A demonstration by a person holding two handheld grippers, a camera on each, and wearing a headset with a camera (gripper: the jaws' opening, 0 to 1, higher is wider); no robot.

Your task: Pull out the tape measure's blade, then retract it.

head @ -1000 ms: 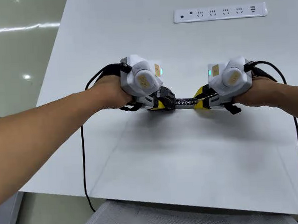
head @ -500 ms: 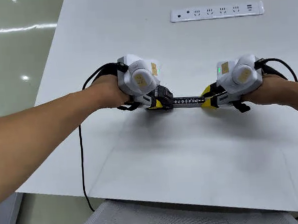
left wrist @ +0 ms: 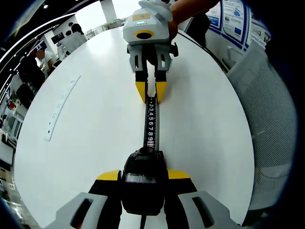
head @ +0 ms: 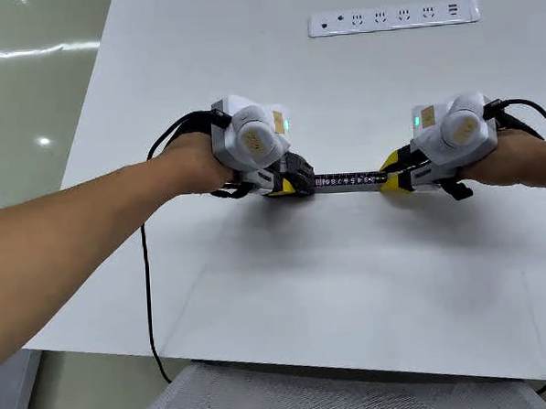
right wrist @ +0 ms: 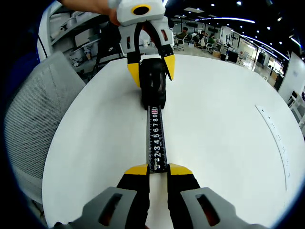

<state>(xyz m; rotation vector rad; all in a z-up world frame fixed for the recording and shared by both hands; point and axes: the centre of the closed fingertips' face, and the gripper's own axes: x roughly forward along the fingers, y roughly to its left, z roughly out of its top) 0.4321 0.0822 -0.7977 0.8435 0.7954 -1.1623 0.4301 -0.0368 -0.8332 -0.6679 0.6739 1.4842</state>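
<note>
A black tape measure case (head: 299, 180) rests on the white table (head: 350, 283), and my left gripper (head: 288, 182) is shut on it. The left gripper view has the case (left wrist: 143, 179) clamped between my yellow-tipped fingers (left wrist: 108, 175). A short length of numbered blade (head: 349, 178) runs from the case to my right gripper (head: 393, 179), which is shut on the blade's end. In the right gripper view the blade (right wrist: 156, 138) shows numbers up to about ten, from my right gripper (right wrist: 158, 169) to the case (right wrist: 154, 86). The two grippers face each other.
A white power strip (head: 391, 17) lies at the far side of the table. Black cables (head: 149, 293) hang from both grippers over the table's edges. A grey mesh chair (head: 265, 397) stands at the near edge. People and desks fill the room beyond.
My right gripper has moved to the right with the blade's end, and more blade now shows between the grippers. The left gripper and the case have hardly moved.
</note>
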